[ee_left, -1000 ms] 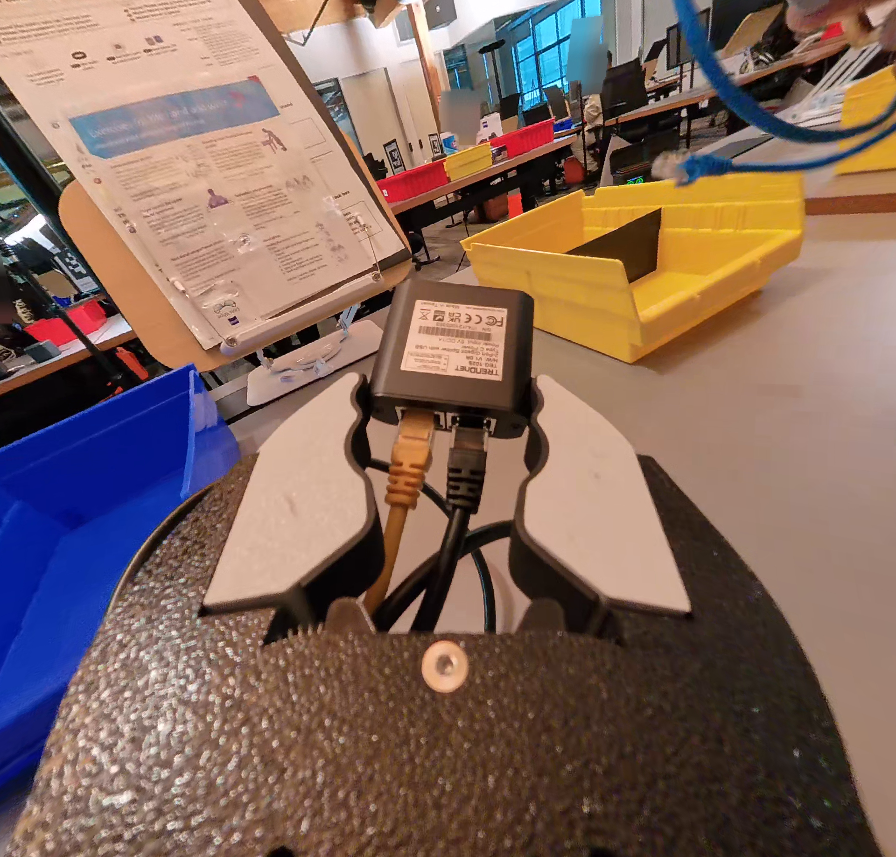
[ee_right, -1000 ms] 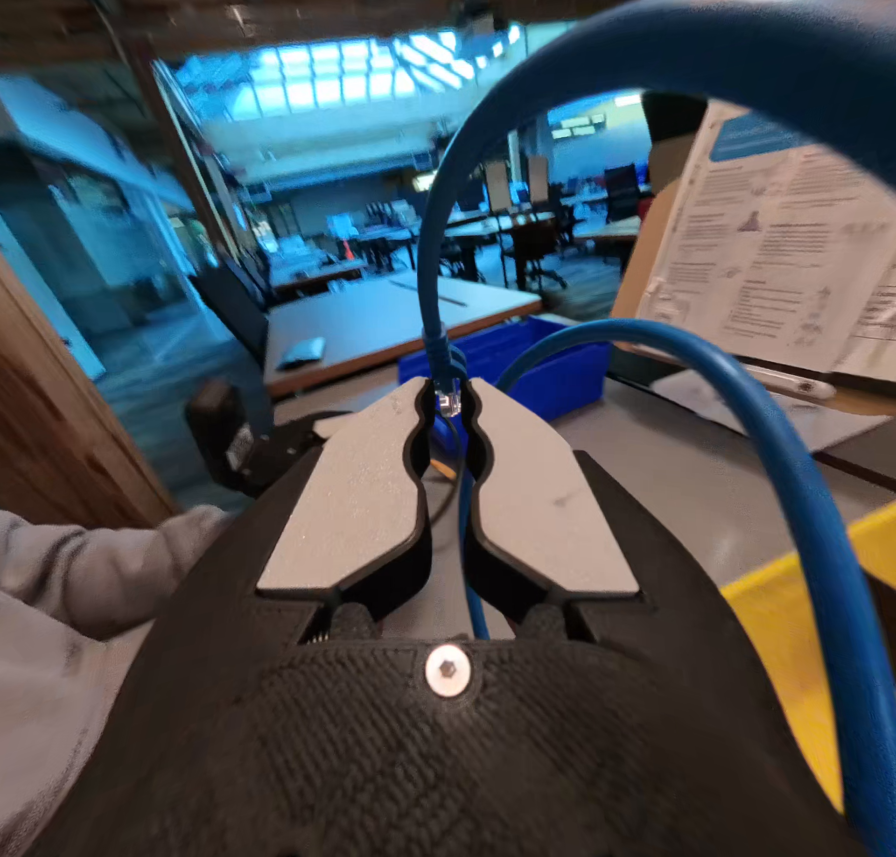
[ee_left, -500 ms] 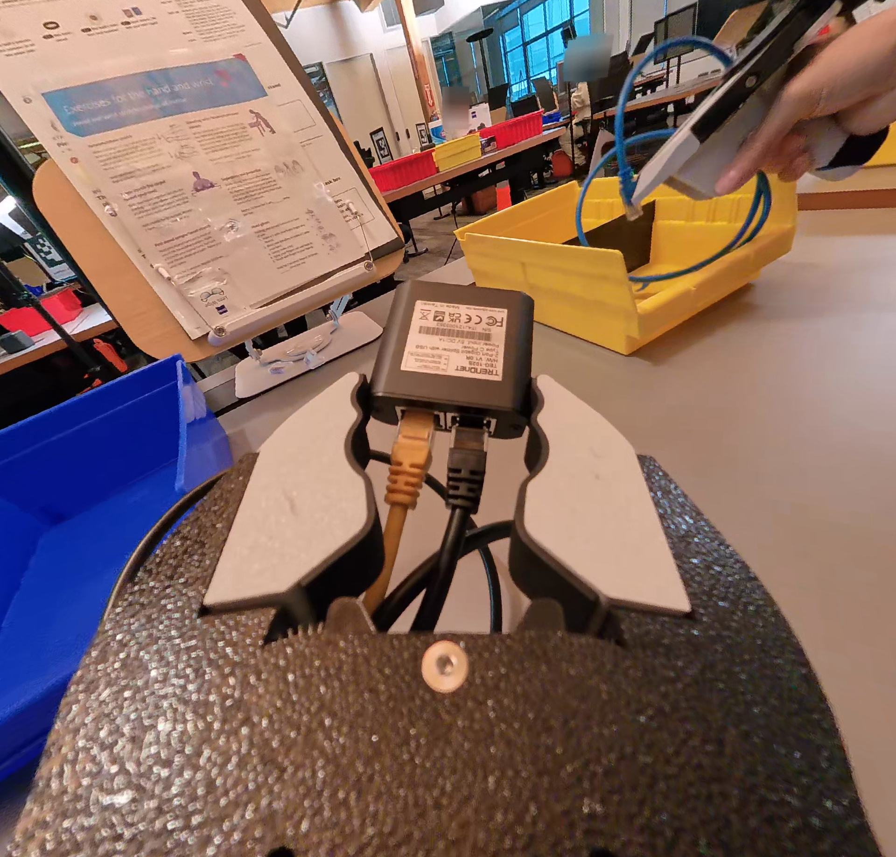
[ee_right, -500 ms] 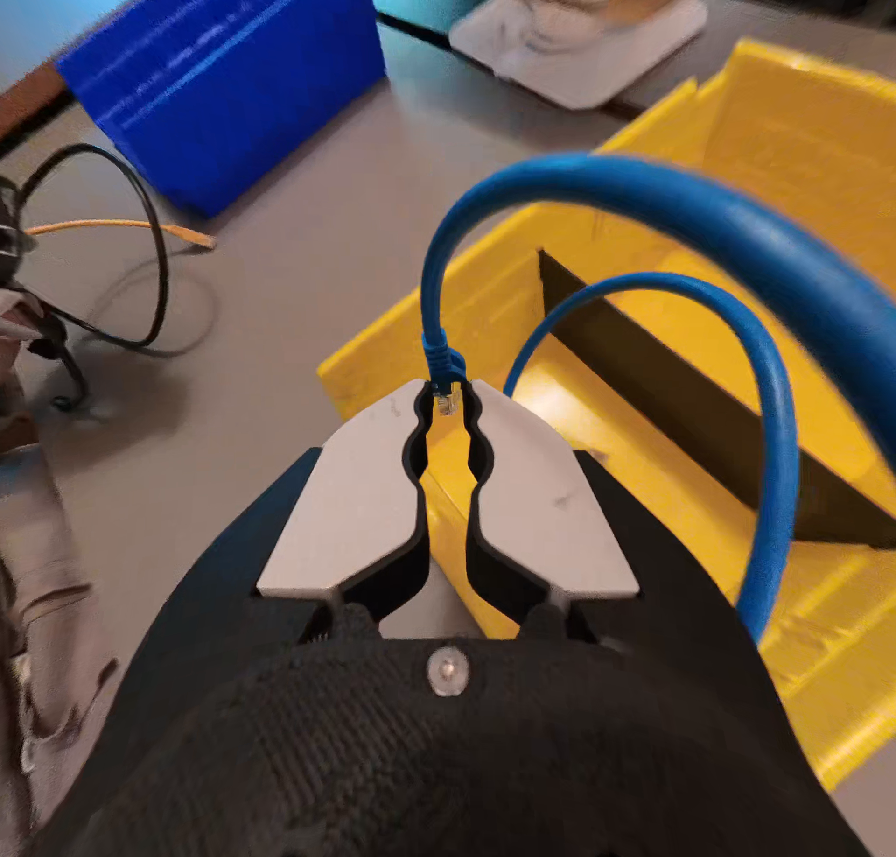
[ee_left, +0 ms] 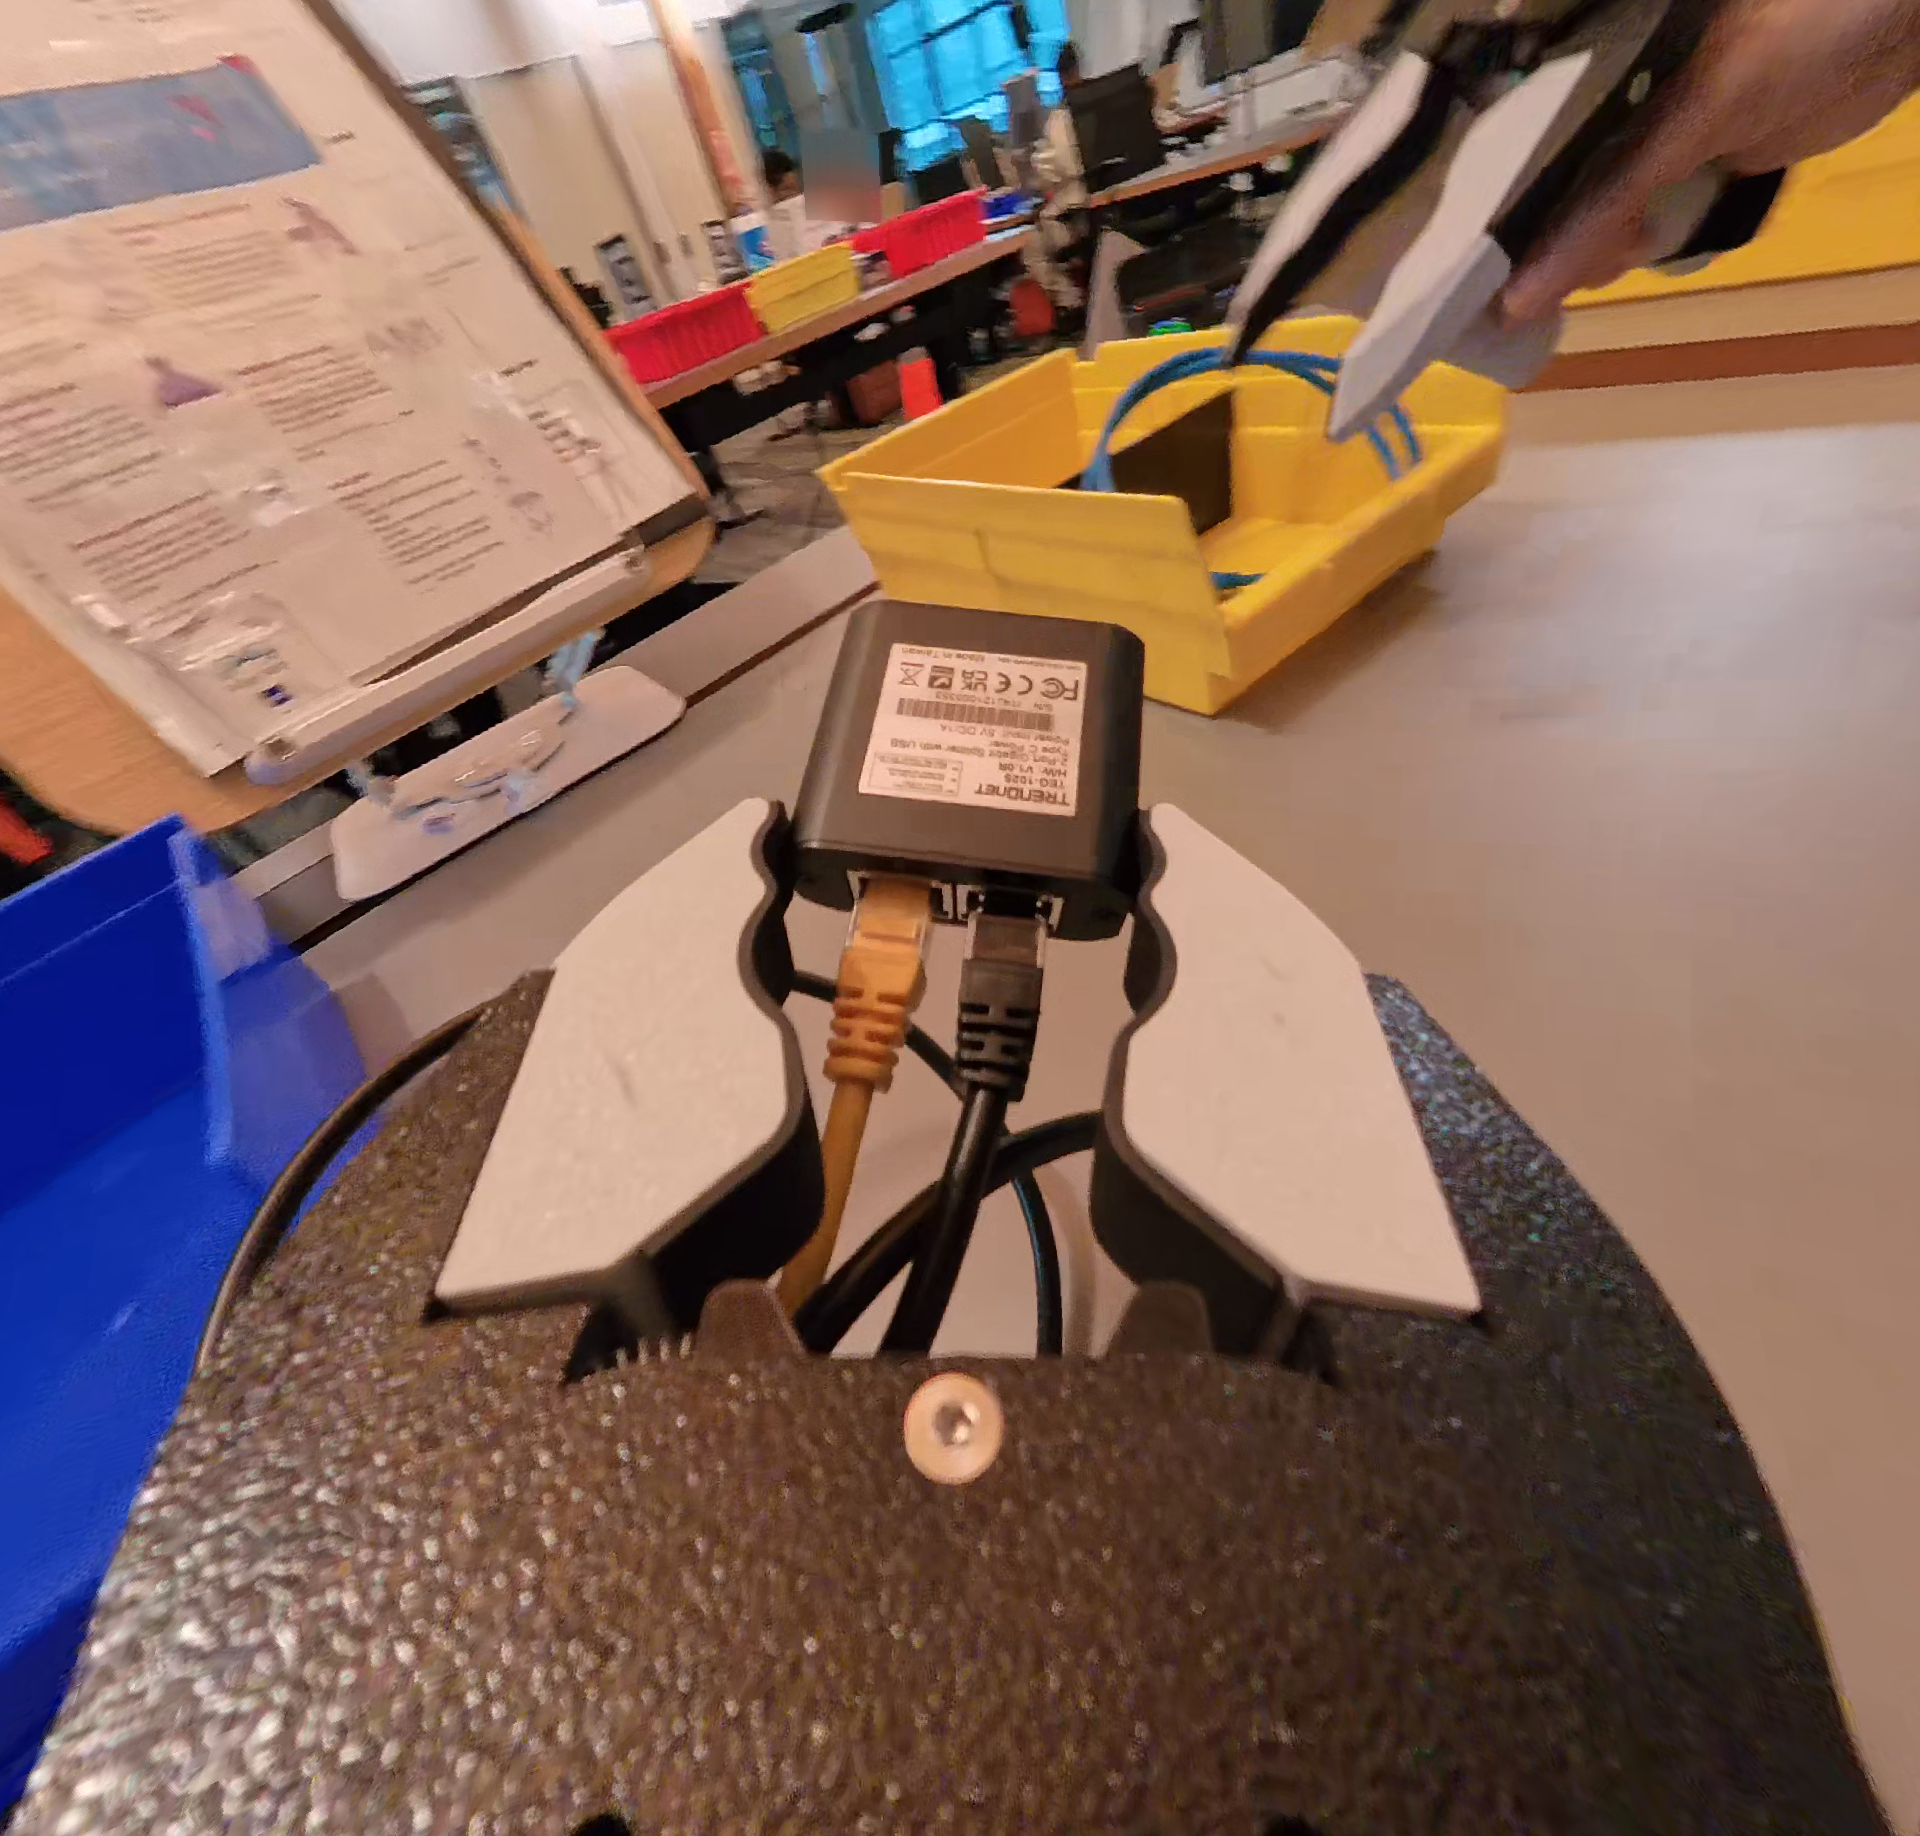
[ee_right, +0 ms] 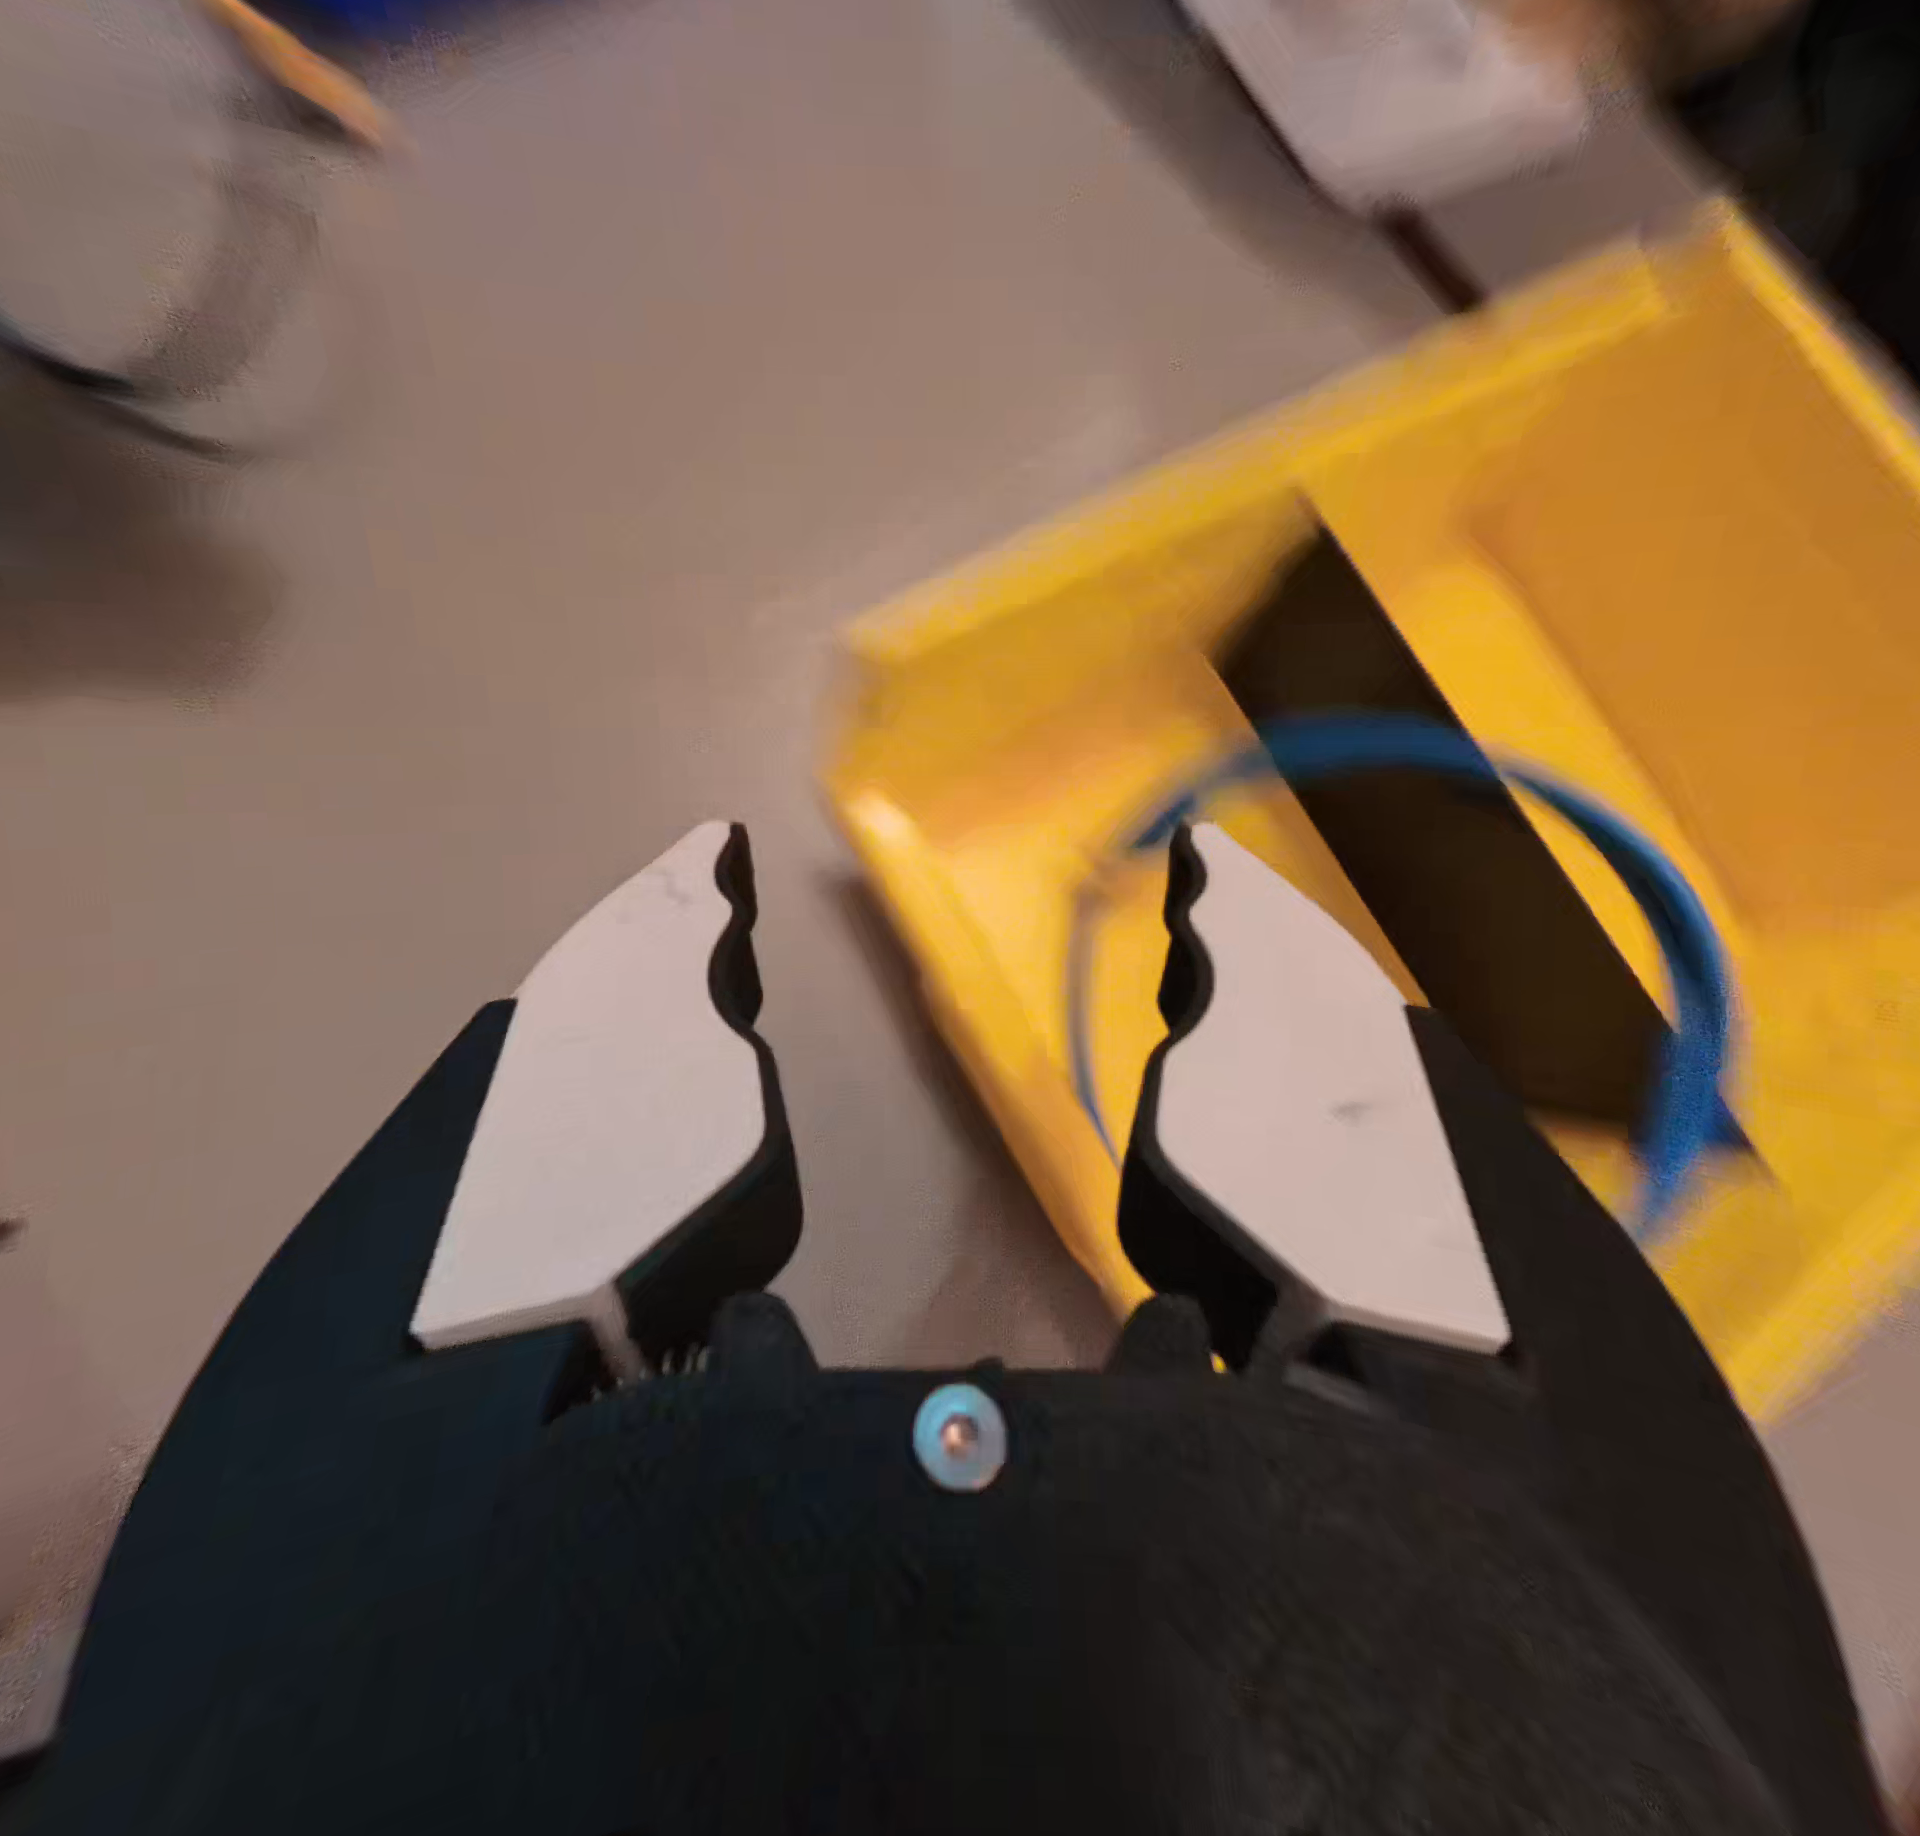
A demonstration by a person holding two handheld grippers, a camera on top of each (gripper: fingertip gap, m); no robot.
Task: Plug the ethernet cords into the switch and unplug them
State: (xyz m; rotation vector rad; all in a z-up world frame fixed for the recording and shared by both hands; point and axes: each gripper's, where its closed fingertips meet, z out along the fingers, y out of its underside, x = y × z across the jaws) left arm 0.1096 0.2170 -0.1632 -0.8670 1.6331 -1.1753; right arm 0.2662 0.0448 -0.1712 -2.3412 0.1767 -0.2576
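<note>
My left gripper [ee_left: 961,841] is shut on the small black switch [ee_left: 971,747], label side up. An orange ethernet cord [ee_left: 878,997] and a black ethernet cord [ee_left: 1000,1007] are plugged into its near ports and trail back between the fingers. My right gripper [ee_right: 951,851] is open and empty above the near corner of the yellow bin [ee_right: 1558,581]. It also shows at the top right of the left wrist view [ee_left: 1299,373], held by a hand. The blue ethernet cord [ee_right: 1662,913] lies coiled in the yellow bin [ee_left: 1039,529] and shows in the left wrist view [ee_left: 1153,404].
A blue bin [ee_left: 114,1059] stands at the left. A tilted board with printed sheets [ee_left: 270,352] on a white stand [ee_left: 499,778] is at the back left. A black divider [ee_right: 1434,851] crosses the yellow bin. The grey table [ee_left: 1558,747] runs to the right.
My right gripper has opened and let go of the blue cord, which has dropped into the yellow bin. The left gripper still holds the switch and has shifted slightly.
</note>
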